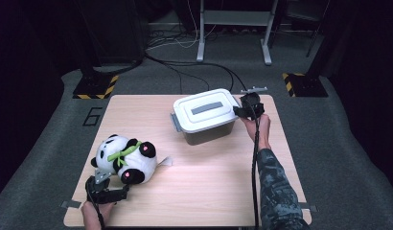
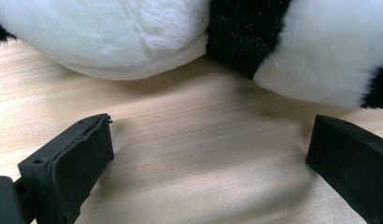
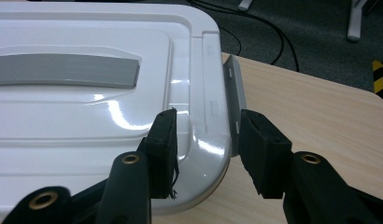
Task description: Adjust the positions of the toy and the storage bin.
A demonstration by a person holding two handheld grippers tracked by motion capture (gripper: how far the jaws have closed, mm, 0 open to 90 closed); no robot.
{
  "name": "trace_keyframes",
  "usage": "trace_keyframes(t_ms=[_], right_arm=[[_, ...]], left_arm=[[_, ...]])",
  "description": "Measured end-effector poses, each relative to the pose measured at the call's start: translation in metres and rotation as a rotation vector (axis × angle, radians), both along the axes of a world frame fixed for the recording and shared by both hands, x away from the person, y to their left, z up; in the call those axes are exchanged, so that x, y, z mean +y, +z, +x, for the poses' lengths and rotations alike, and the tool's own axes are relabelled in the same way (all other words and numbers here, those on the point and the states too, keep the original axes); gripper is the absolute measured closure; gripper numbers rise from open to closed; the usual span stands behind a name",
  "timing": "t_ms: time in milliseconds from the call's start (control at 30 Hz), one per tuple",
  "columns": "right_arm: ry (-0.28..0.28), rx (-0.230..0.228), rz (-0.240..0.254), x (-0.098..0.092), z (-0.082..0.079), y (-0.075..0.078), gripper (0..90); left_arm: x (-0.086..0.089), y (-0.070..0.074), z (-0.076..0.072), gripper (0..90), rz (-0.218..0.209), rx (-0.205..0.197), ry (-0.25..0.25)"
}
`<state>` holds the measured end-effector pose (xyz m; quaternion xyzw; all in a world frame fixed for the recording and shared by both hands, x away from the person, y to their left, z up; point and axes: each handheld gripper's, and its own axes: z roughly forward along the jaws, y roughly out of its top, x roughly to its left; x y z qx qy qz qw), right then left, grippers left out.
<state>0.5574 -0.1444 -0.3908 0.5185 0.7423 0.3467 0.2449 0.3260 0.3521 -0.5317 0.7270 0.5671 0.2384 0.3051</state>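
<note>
A white-lidded storage box (image 1: pixel 206 115) with a grey handle strip stands at the table's far middle. My right gripper (image 1: pixel 243 110) is at its right end. In the right gripper view my right gripper (image 3: pixel 207 117) straddles the lid's rim (image 3: pixel 203 144): one pad lies on the lid and the other presses the grey side latch (image 3: pixel 232 93). A plush panda (image 1: pixel 123 158) with a green bow lies at the near left. My left gripper (image 1: pixel 113 192) rests on the table just in front of it, open. In the left gripper view my left gripper (image 2: pixel 212 123) has bare wood between its jaws, with the panda's fur (image 2: pixel 133 32) beyond.
The wooden table (image 1: pixel 209 187) has free room across its near middle and right. A second grey latch (image 1: pixel 176 122) sits on the box's left end. Cables and stand feet (image 1: pixel 94 86) lie on the grey floor behind the table.
</note>
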Motion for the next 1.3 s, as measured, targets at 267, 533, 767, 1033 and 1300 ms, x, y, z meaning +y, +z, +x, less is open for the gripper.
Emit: trace_keyframes(t_ms=[267, 533, 767, 1033, 1300], right_arm=[[-0.021, 0.014, 0.020, -0.001, 0.005, -0.004, 66.3], [-0.042, 0.042, 0.030, -0.002, 0.001, -0.002, 66.6], [-0.066, 0.055, 0.022, 0.000, -0.005, -0.001, 66.6], [-0.080, 0.075, 0.019, -0.002, -0.017, 0.001, 66.3], [-0.090, 0.083, 0.014, 0.002, -0.032, 0.003, 66.6]], left_arm=[[0.000, 0.000, 0.000, 0.0, 0.000, 0.000, 0.000], [0.000, 0.000, 0.000, 0.0, 0.001, -0.001, 0.000], [0.000, 0.000, 0.000, 0.0, 0.000, -0.001, 0.000], [0.000, 0.000, 0.000, 0.0, 0.000, -0.001, 0.001], [0.000, 0.000, 0.000, 0.0, 0.001, -0.003, 0.002]])
